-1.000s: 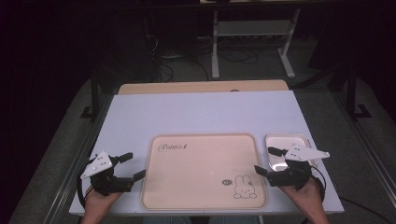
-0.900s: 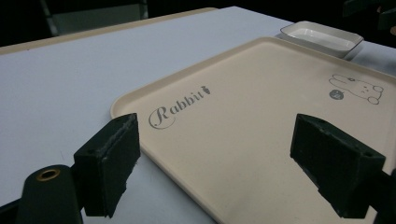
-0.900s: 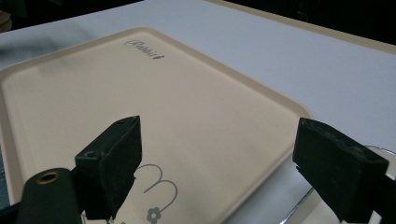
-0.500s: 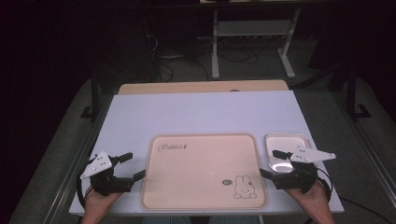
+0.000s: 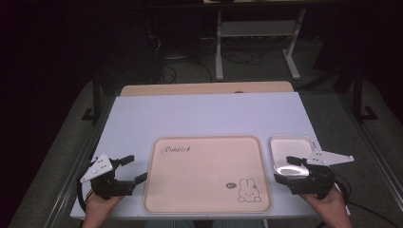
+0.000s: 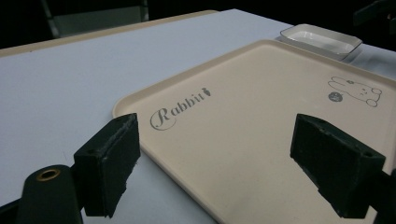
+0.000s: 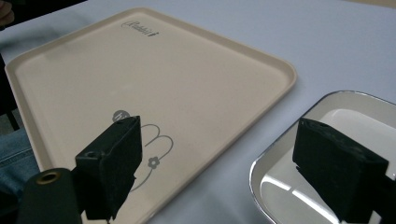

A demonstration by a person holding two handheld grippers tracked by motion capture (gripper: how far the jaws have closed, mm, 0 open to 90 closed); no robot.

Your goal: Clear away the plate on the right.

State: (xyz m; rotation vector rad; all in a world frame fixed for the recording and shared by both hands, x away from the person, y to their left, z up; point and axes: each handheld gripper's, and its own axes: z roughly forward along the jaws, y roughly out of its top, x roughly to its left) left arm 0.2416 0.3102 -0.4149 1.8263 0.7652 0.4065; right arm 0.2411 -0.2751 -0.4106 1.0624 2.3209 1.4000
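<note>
A beige tray (image 5: 204,175) printed with a rabbit and the word "Rabbit" lies at the front middle of the white table. A small shiny metal dish (image 5: 292,147) sits just right of it, with nothing in it. My left gripper (image 5: 137,167) rests at the tray's left edge, open and holding nothing. In the left gripper view the left gripper (image 6: 223,165) spans the near corner of the tray (image 6: 261,116). My right gripper (image 5: 283,169) is open over the dish's near left edge. In the right gripper view the right gripper (image 7: 224,168) straddles the gap between the tray (image 7: 154,70) and the dish (image 7: 355,116).
The white tabletop (image 5: 204,116) stretches bare behind the tray to a wooden strip (image 5: 204,89) at its far edge. Beyond that are a dark floor, cables and a metal stand (image 5: 256,33).
My right gripper has drifted slightly to the right near the dish. The left gripper, the tray and the dish have stayed put.
</note>
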